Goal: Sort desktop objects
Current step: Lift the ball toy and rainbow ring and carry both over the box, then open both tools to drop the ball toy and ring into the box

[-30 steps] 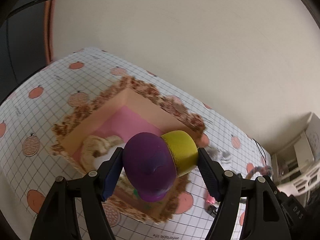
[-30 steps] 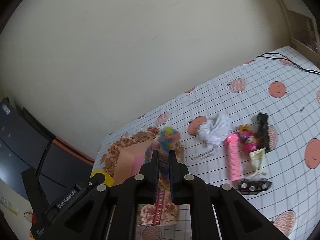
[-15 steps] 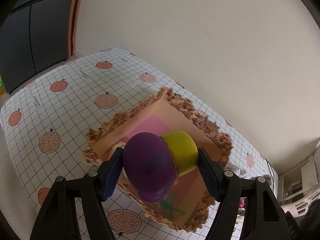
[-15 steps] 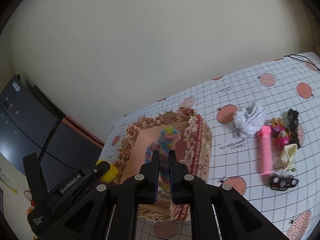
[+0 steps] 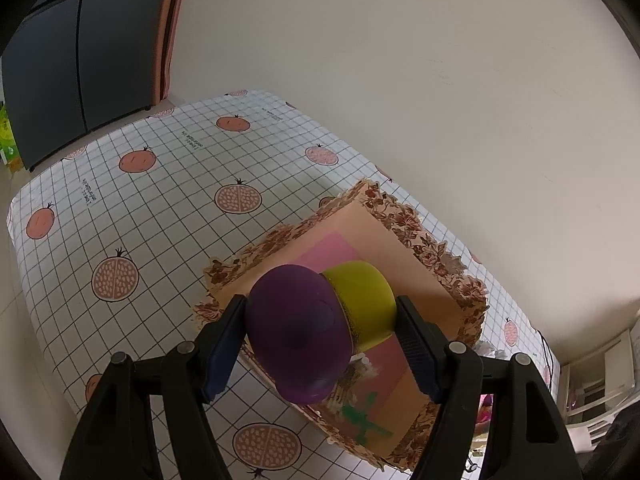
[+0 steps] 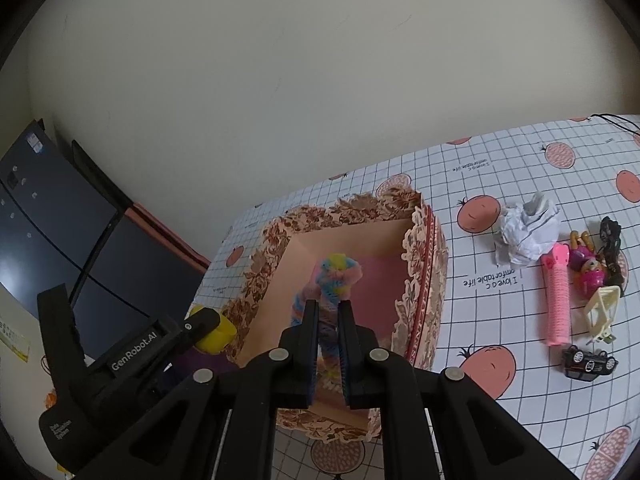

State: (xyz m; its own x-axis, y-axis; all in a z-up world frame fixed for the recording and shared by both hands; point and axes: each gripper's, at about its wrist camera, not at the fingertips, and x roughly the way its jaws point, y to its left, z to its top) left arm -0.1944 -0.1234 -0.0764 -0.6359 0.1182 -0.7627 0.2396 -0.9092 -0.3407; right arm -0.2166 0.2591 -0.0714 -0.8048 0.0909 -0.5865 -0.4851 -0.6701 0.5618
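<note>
Grid-patterned tablecloth [image 6: 520,168] under a plain wall carries everything. At lower left of the right wrist view, the left gripper [image 6: 200,336] is clamped on a purple-and-yellow toy [image 5: 320,324], long axis spanning the jaws. At centre, the open floral box [image 6: 424,264] lies directly below both; the right gripper [image 6: 328,344] pinches a rainbow fuzzy toy [image 6: 336,276] upright over its pink floor. Unsorted clutter, including crumpled paper [image 6: 524,236], sits at right.

both grippers, loads gripped, now hang over the box [image 6: 420,280].
</note>
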